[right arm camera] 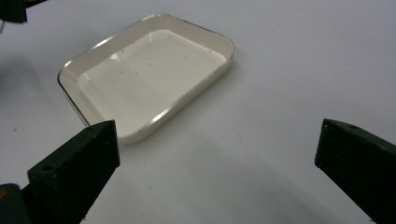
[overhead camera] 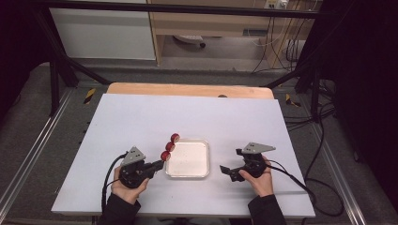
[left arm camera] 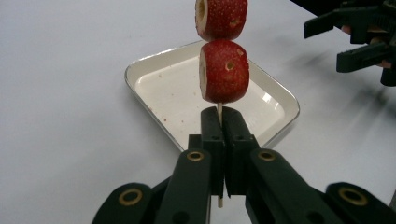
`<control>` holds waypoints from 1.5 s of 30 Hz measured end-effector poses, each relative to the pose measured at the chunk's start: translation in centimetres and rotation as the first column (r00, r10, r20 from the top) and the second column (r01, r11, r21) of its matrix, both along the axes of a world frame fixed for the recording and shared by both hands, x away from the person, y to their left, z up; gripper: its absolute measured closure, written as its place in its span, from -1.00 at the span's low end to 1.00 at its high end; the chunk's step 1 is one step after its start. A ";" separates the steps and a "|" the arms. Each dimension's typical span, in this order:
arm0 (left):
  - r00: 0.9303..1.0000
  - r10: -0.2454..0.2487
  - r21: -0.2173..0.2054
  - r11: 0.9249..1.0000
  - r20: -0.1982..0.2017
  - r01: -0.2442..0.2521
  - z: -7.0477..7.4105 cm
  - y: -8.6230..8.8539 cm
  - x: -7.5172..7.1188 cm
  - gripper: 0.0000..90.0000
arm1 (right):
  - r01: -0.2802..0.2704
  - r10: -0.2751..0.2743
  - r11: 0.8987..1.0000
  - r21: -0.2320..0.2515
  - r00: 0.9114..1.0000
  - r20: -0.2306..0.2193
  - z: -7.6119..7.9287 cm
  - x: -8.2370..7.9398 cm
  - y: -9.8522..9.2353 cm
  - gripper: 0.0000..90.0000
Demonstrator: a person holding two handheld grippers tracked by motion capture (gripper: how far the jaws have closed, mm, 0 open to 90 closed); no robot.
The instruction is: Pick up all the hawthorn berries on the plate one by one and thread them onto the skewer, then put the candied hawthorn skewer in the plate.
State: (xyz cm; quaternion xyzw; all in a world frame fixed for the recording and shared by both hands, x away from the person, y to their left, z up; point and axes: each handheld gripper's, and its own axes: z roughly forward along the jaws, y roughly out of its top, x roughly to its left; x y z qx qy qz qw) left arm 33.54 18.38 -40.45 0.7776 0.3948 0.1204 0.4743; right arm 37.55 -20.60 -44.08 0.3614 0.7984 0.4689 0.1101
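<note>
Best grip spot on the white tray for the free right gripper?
Probably the near right rim of the tray, approached from the right gripper's own side with open jaws straddling it. The tray is shallow and its raised lip is the only thin edge; the strawberry skewer crowds the left side.

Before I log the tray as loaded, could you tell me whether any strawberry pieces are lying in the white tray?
No: the white tray lies empty, and the strawberry pieces sit on the skewer clamped in the left gripper.
</note>
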 end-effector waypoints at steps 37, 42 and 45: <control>0.982 -0.007 0.282 0.958 -0.189 0.062 -1.6 -6.4 5.6 0.96 | 0.091 -0.092 0.995 -0.044 0.995 -0.021 -1.7 -1.9 -5.5 -0.99; 0.978 0.004 0.307 0.950 -0.210 0.062 -2.1 -6.8 5.5 0.96 | 0.093 -0.094 0.995 -0.045 0.995 -0.019 -1.7 -1.9 -5.6 -0.99; 0.978 0.002 0.324 0.944 -0.208 0.068 -2.3 -7.1 5.4 0.96 | 0.094 -0.095 0.995 -0.042 0.995 -0.018 -1.7 -1.9 -5.6 -0.99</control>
